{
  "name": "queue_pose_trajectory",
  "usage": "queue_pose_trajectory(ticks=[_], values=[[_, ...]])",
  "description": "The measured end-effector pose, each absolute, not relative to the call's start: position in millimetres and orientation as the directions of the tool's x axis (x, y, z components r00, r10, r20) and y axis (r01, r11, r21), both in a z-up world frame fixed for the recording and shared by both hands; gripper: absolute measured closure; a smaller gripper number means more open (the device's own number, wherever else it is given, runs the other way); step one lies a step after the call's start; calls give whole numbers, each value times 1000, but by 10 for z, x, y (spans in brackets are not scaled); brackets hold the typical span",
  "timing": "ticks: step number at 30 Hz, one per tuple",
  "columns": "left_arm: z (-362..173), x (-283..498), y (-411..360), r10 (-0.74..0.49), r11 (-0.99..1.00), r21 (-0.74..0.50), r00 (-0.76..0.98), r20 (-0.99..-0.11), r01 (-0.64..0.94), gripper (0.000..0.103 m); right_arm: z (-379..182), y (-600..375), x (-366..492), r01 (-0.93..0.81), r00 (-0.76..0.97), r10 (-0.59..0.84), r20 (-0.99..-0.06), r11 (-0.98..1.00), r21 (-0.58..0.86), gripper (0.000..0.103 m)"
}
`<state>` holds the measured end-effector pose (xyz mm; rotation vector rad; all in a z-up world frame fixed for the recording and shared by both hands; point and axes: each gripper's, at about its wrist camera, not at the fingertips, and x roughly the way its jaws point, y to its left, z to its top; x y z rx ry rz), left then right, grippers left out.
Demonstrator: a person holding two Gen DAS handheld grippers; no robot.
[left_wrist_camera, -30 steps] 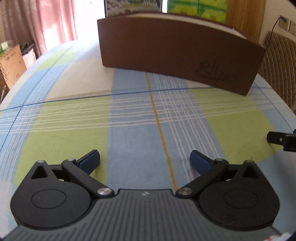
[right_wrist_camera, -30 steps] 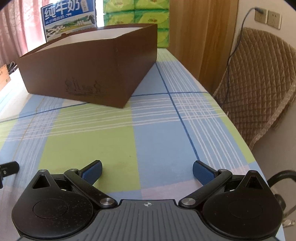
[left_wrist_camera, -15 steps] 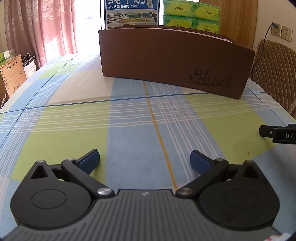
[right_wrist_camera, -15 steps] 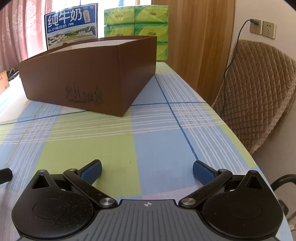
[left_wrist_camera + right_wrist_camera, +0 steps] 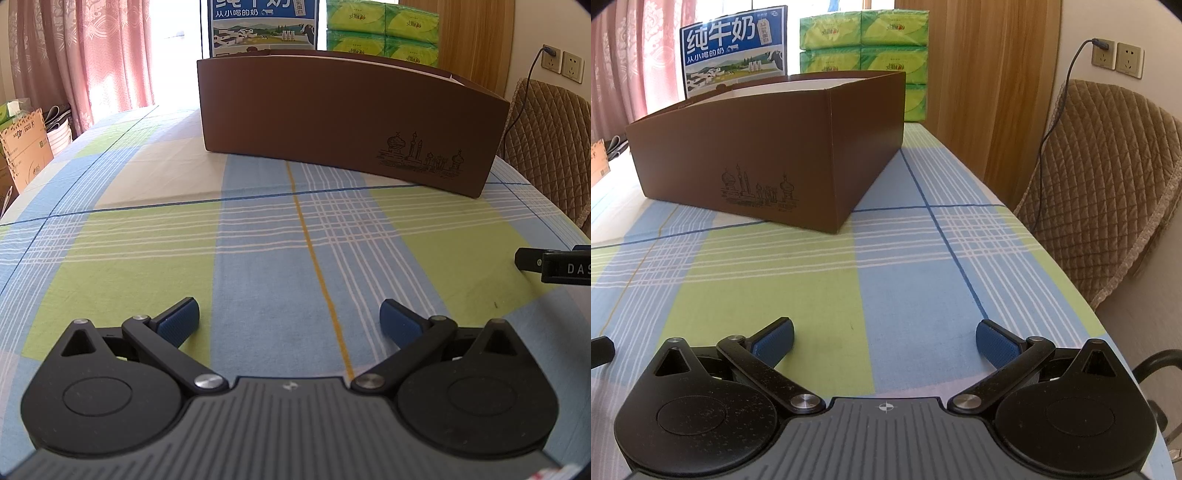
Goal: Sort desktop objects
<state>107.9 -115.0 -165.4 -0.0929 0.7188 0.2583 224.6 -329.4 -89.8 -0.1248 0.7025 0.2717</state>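
Note:
A brown cardboard box (image 5: 347, 122) with a skyline drawing stands open-topped at the far side of the checked tablecloth (image 5: 258, 266); its inside is hidden from here. In the right wrist view the same box (image 5: 768, 147) sits ahead to the left. My left gripper (image 5: 290, 315) is open low over the cloth, nothing between its blue pads. My right gripper (image 5: 884, 338) is open too, also empty, near the table's right edge. The right gripper's black finger tip (image 5: 550, 264) shows at the right of the left wrist view. No loose desktop objects are visible.
A blue milk carton box (image 5: 735, 55) and stacked green tissue packs (image 5: 871, 55) stand behind the brown box. A quilted brown chair (image 5: 1108, 192) is off the table's right edge, with wall sockets (image 5: 1117, 57) above. Pink curtains (image 5: 92, 55) and cardboard boxes (image 5: 26, 144) are at the left.
Both cameras have tilted up and drawn back slightly, so more of the room above the box shows. Both grippers stay open and empty.

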Motion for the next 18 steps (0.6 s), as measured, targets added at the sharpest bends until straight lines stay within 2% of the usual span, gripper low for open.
queue_pose_trajectory(ticks=[18], values=[[-1649, 1112, -1106, 162, 976, 2, 727, -667, -216, 0, -898, -3293, 2247, -288, 730, 205, -652, 957, -22, 2]])
